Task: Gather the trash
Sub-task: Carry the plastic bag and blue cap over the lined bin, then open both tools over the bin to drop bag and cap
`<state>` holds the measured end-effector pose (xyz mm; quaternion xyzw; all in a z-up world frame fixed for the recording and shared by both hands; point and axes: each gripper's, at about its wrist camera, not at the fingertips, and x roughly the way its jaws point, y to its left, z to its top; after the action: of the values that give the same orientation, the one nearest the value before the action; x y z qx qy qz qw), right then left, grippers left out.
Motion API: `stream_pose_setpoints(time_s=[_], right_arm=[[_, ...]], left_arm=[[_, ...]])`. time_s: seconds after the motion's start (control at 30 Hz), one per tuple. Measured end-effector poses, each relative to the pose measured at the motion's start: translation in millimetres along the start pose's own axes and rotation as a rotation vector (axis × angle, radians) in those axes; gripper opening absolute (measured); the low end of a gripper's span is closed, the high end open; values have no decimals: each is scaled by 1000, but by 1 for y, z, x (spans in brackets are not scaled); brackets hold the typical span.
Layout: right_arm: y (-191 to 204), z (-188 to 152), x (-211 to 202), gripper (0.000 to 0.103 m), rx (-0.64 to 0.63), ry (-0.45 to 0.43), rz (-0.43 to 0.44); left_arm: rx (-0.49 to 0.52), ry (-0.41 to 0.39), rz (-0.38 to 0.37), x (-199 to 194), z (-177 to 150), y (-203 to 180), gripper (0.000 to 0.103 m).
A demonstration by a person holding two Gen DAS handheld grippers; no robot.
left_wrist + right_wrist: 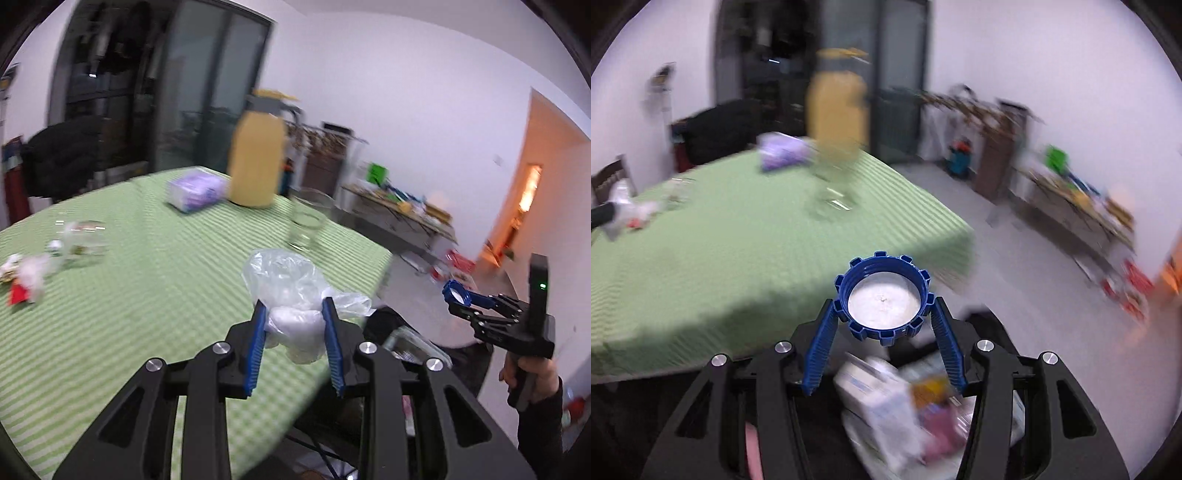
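Note:
My left gripper (294, 305) is shut on a crumpled clear plastic bag (286, 284) with white wadding in it, held over the near right edge of the green-clothed table (147, 295). In the right wrist view my right gripper (884, 304) is shut on a blue ribbed bottle cap (882, 297) with a white liner, held past the table corner above a black trash bin (894, 402) full of paper and wrappers. The left wrist view also shows the right gripper (456, 293) with the cap (457, 292), off the table to the right.
On the table stand a yellow jug (256, 158), a purple tissue pack (195, 190), a glass (308, 218) and a clear jar (83, 238). A heap of wrappers (22, 277) lies at the left. A cluttered low shelf (1082, 206) lines the right wall.

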<state>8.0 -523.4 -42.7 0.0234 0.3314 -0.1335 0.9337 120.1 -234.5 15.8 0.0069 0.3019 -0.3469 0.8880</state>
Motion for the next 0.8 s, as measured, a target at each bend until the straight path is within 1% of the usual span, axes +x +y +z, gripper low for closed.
stream_pose_setpoints(time_s=[0.07,0.13,0.23,0.37,0.47,0.53,0.63,0.7,0.8], right_arm=[[-23,-17,5,52,39,40,-40],[-41,-35,14,52,71,90,-62],[-57,-58,36,52,91,168,-78],[-67,-90,70,53,136,290,-79],[-71,-109,86,66,162,364,-76],[-76,-118,81,66,173,362,-63],[-88,-121,74,68,216,338,-87],[-100,-123,70,70,256,315,-93],[-114,-123,65,70,297,287,-112]], left_arm=[[21,33,-12,16,-2,-15,27],[39,76,-37,35,-4,-32,27],[66,136,-89,61,-8,-56,27],[125,206,-121,95,-17,-88,28],[135,252,-154,118,-20,-106,28],[159,299,-173,135,-27,-122,28],[193,355,-191,158,-36,-144,28],[198,383,-209,173,-39,-155,28],[202,429,-254,191,-47,-176,28]])
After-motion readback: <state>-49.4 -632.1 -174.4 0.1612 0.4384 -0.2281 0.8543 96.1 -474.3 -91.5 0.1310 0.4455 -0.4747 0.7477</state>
